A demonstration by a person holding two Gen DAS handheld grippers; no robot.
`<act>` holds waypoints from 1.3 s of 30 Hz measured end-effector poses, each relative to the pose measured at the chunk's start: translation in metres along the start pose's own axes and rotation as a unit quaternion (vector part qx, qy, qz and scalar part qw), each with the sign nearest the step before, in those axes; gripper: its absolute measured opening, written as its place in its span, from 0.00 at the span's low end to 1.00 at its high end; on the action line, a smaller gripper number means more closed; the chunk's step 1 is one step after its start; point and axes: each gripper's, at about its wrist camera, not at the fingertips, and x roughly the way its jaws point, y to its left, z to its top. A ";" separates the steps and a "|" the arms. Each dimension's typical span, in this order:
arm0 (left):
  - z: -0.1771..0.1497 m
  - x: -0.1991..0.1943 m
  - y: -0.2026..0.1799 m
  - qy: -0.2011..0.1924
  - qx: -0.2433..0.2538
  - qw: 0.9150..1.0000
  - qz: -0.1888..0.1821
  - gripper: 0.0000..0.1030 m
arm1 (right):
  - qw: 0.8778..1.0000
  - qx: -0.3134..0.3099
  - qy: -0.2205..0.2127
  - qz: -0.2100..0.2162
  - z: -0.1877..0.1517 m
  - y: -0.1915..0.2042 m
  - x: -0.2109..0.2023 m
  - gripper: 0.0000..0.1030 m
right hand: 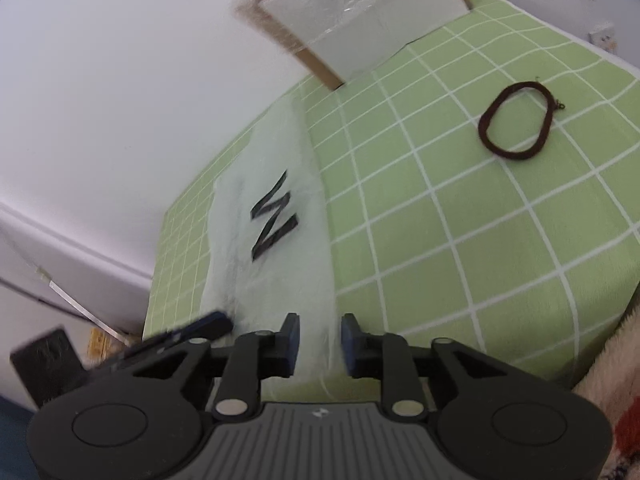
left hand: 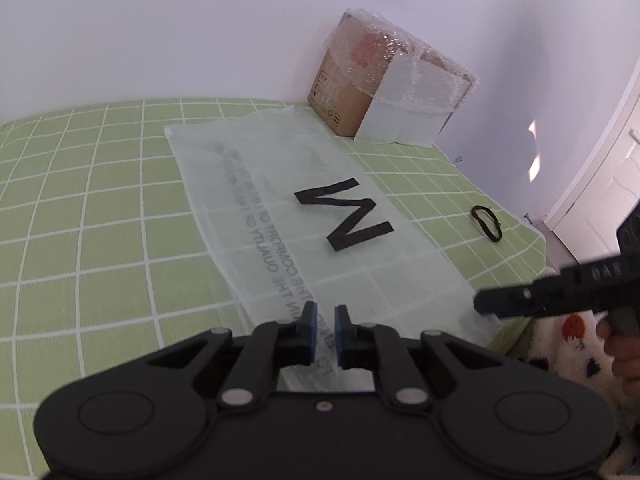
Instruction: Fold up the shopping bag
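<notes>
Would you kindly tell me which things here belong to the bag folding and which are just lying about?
Job:
translucent white shopping bag with black M
left gripper
right gripper

Lying about:
bubble-wrapped brown cardboard box
dark brown hair band

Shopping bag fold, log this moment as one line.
shopping bag: flat on green checked cover | left gripper: open over near edge | right gripper: open, at near corner | hair tie: apart
</notes>
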 end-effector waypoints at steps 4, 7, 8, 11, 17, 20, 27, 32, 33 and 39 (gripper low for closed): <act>0.003 0.001 0.005 0.010 -0.006 1.000 -0.009 0.09 | 0.991 -0.129 -0.001 -0.034 -0.004 0.017 -0.009 0.34; 0.007 0.003 0.010 0.019 -0.018 1.000 -0.016 0.06 | 0.960 -0.265 -0.016 -0.090 -0.005 0.033 -0.014 0.39; 0.007 0.003 0.012 0.022 -0.024 0.999 -0.017 0.05 | 0.943 -0.317 -0.021 -0.103 -0.005 0.037 -0.014 0.39; 0.009 0.004 0.015 0.027 -0.040 0.999 -0.020 0.05 | 0.896 -0.426 -0.011 -0.127 -0.006 0.037 -0.007 0.39; 0.010 0.005 0.014 0.032 -0.048 0.998 -0.016 0.05 | 0.832 -0.543 0.006 -0.108 -0.013 0.030 -0.003 0.39; 0.011 0.006 0.015 0.035 -0.052 0.998 -0.018 0.05 | 0.806 -0.584 0.008 -0.094 -0.019 0.033 0.000 0.39; 0.011 0.006 0.016 0.036 -0.058 0.997 -0.019 0.05 | 0.808 -0.585 -0.014 -0.061 -0.023 0.040 0.014 0.39; 0.011 0.006 0.017 0.039 -0.056 0.997 -0.020 0.05 | 0.799 -0.595 -0.063 -0.068 -0.035 0.045 0.017 0.42; 0.011 0.006 0.017 0.040 -0.056 0.997 -0.020 0.05 | 0.790 -0.605 -0.072 -0.074 -0.038 0.045 0.017 0.44; 0.011 0.006 0.016 0.041 -0.056 0.997 -0.019 0.05 | 0.798 -0.591 -0.090 -0.075 -0.029 0.048 0.019 0.48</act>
